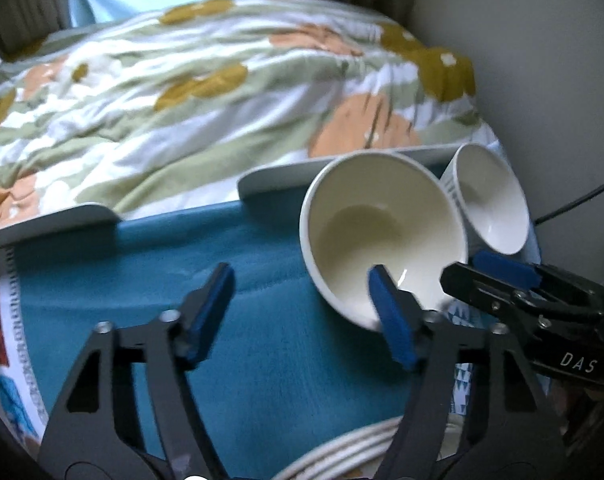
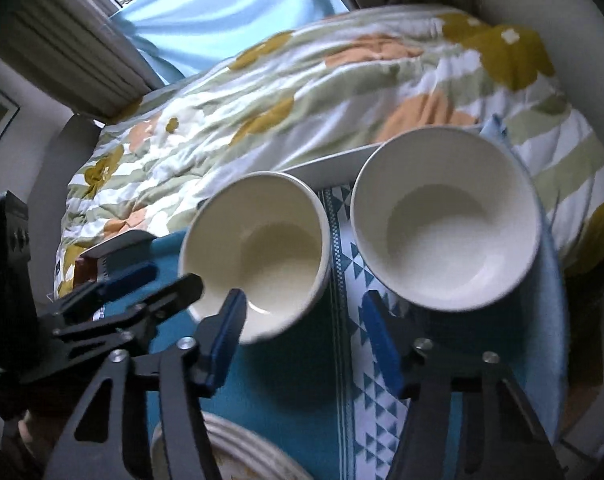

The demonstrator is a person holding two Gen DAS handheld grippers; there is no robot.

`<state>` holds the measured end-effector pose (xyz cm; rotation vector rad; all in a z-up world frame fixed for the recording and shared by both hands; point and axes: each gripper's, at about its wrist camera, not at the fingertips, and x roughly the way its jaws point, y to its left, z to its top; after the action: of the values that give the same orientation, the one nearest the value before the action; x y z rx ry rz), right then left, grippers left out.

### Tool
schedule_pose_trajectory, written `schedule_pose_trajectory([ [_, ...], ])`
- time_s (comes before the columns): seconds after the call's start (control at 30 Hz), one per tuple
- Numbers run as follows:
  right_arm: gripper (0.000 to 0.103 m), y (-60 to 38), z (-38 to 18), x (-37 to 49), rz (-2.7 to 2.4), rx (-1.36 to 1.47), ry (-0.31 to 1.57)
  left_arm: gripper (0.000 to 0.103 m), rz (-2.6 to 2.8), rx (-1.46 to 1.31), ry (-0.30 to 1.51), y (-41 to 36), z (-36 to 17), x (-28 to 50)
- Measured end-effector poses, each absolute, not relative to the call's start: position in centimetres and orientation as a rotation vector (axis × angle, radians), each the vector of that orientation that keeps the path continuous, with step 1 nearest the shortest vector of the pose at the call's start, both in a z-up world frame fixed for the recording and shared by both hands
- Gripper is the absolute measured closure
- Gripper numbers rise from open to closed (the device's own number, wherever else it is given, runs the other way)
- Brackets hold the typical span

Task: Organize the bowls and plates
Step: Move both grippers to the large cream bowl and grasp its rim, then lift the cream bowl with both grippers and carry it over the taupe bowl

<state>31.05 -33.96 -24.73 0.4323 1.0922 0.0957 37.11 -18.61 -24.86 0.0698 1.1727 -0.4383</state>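
Two cream bowls sit on a teal cloth [image 1: 262, 320] on a tray by the bed. The nearer bowl [image 1: 378, 232] is tilted and blurred; its rim lies against the right finger of my open left gripper [image 1: 302, 316]. It also shows in the right wrist view [image 2: 258, 256], where its near rim touches the left finger of my open right gripper [image 2: 302, 336]. The second bowl [image 2: 446, 220] stands upright to the right, also in the left wrist view [image 1: 490, 204]. A ribbed plate [image 2: 230, 452] lies at the near edge.
A floral duvet [image 1: 222, 92] covers the bed behind the tray's white rim [image 1: 286, 178]. A white wall [image 1: 542, 80] stands at the right. A blue-and-white triangle-patterned cloth [image 2: 374, 400] lies under the right bowl. Curtains [image 2: 82, 52] hang at the back.
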Motion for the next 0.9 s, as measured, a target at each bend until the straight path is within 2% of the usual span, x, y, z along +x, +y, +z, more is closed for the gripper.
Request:
schedule_pose_trajectory([
  [0.07,0.058,-33.9,-25.3,31.6,0.090,0.442,1.097,0.060,-0.452,0.080,1.194,-19.0,-25.7,37.7],
  [0.13,0.067,-34.0,-25.6,32.0,0.089,0.450,1.104,0.066,-0.469,0.074,1.215,-19.2,-26.3,38.0],
  [0.2,0.072,-34.2,-26.0,32.3,0.086,0.453,1.114,0.074,-0.488,0.061,1.222,-19.3,-26.4,38.2],
  [0.27,0.083,-34.4,-26.2,32.5,0.084,0.454,1.122,0.083,-0.505,0.068,1.220,-19.8,-26.4,38.1],
  [0.57,0.086,-34.0,-25.7,32.6,0.103,0.421,1.116,0.083,-0.483,0.123,1.197,-20.4,-25.3,37.4],
  [0.9,0.086,-32.6,-19.7,30.2,0.181,0.329,1.043,0.084,-0.404,0.075,1.107,-18.0,-19.0,33.1],
])
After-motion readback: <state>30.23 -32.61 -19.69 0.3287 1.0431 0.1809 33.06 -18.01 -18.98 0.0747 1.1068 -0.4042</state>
